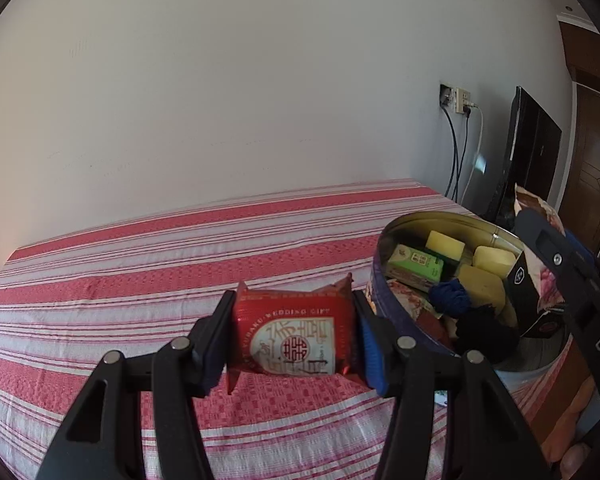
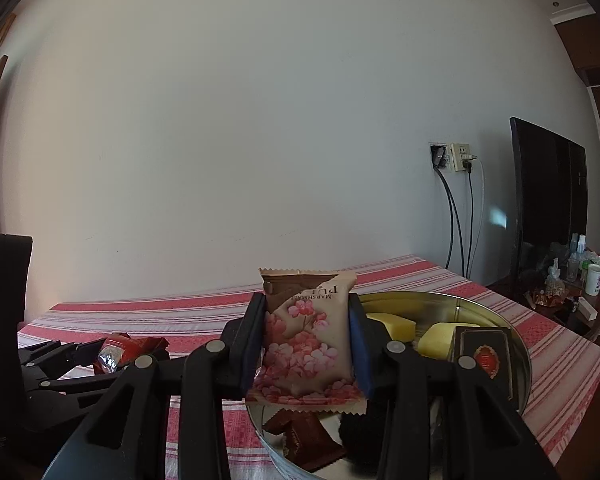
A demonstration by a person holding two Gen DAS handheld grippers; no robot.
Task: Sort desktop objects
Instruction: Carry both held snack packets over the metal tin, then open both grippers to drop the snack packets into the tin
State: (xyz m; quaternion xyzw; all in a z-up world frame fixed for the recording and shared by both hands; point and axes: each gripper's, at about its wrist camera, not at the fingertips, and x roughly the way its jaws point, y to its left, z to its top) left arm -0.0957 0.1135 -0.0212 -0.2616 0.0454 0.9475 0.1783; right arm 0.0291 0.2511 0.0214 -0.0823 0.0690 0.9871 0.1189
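My left gripper point(image 1: 294, 334) is shut on a red wedding-gift snack packet point(image 1: 292, 330), held above the red-striped tablecloth point(image 1: 140, 280), just left of a round tin point(image 1: 384, 304). The tin holds yellow sponges point(image 1: 482, 284), a green box point(image 1: 416, 266), a blue cloth point(image 1: 450, 298) and a dark box. My right gripper point(image 2: 310, 338) is shut on a beige packet with pink flowers point(image 2: 306, 344), held over the tin point(image 2: 520, 340). In the right wrist view the left gripper point(image 2: 88, 354) with its red packet point(image 2: 118, 352) shows at the left.
A white wall stands behind the table. Cables hang from a wall socket point(image 2: 458, 158) at the right. A dark monitor point(image 2: 548, 204) stands beyond the table's right end, with bottles and a cup point(image 2: 594, 278) on a side surface. A brown wrapped sweet point(image 2: 304, 436) lies in the tin.
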